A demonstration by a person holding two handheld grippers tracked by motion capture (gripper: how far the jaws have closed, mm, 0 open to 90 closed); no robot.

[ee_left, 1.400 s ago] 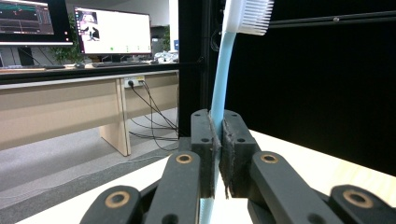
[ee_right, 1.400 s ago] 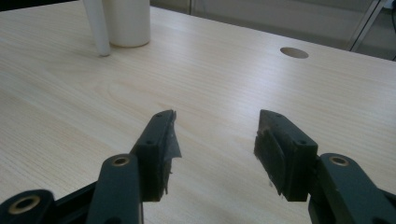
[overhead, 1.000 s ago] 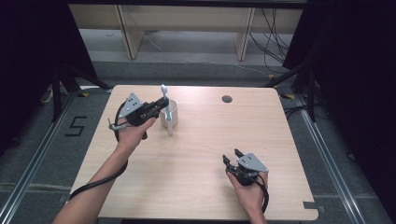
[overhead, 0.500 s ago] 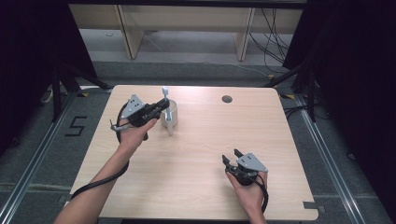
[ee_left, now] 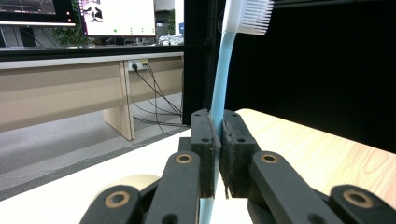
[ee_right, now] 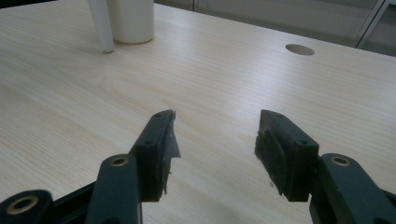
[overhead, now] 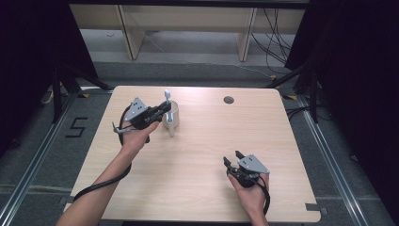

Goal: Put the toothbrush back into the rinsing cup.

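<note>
High view, toothbrush (overhead: 166,98): far-left part of the table (overhead: 197,155), standing upright over a white cup (overhead: 172,116), bristle end up.
Long axis: near vertical, pale blue handle running down between the jaws toward the cup; bottom end hidden, so in the cup or just above it cannot be told.
White stick (overhead: 171,130): just on the near side of the cup, leaning; probably another handle, too small to tell.
Left gripper (overhead: 160,111): pressed together on the toothbrush handle, pinching it below the bristles; comes in from the left, level with the cup rim.
Left gripper view: handle (ee_left: 218,93) clamped between both pads, bristles at the top, cup rim (ee_left: 126,183) low on the left.
Right gripper (overhead: 234,158): spread, holding nothing, near-right part of the table, well apart from the cup.
Right gripper view: bare table between the jaws, cup (ee_right: 131,19) far off to the left.
Nearer hand: the left, already on the toothbrush.
Likely turn of the move: straight along the upright axis, up or down over the cup.
</note>
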